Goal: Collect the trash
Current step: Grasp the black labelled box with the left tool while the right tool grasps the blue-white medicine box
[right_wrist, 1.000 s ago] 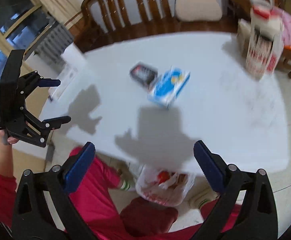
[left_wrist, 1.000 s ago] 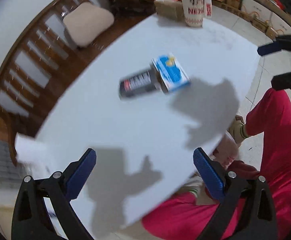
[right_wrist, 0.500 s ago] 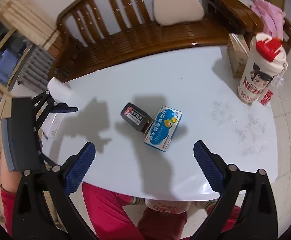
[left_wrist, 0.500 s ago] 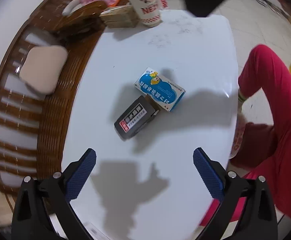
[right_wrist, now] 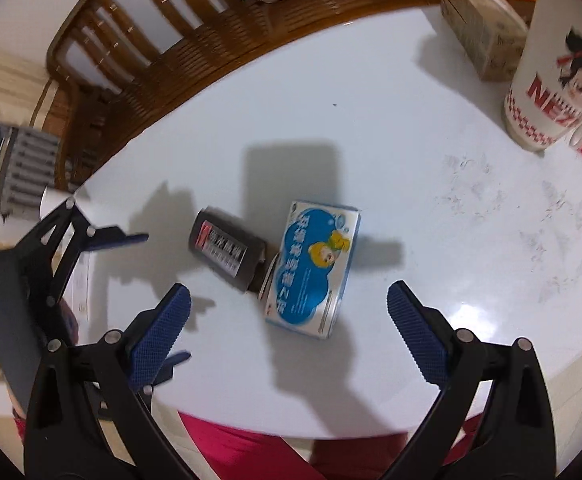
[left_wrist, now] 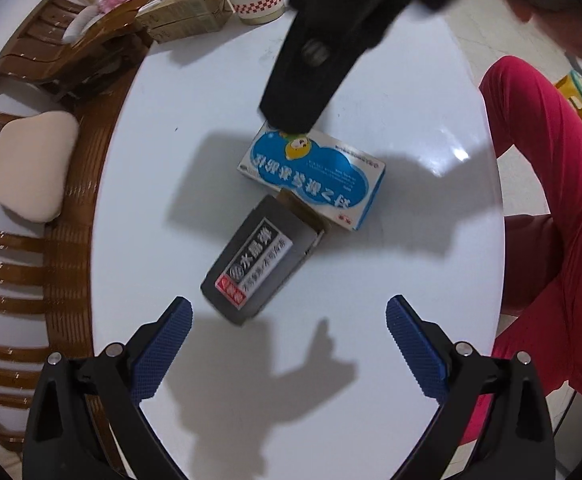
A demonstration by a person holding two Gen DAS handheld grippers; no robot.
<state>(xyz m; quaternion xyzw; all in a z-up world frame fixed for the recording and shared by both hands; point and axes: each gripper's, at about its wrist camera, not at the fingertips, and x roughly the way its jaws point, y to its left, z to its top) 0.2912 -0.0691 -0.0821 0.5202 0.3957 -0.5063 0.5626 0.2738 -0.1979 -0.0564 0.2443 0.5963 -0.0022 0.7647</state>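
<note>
Blue-white box (left_wrist: 313,174); dark grey box (left_wrist: 257,261); white table (left_wrist: 391,80).

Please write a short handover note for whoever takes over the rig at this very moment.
Left tool: open, empty, over the table, aimed at the dark grey carton.
Right tool: open, empty, aimed at the blue-and-white medicine box.
The two boxes lie flat, touching, mid-table; the carton's open flap end meets the medicine box.
A tall Nezha cup and a brown box stand at the far edge.
Done: nothing collected.
Left: grasp both boxes and bin them; no bin in view.
</note>
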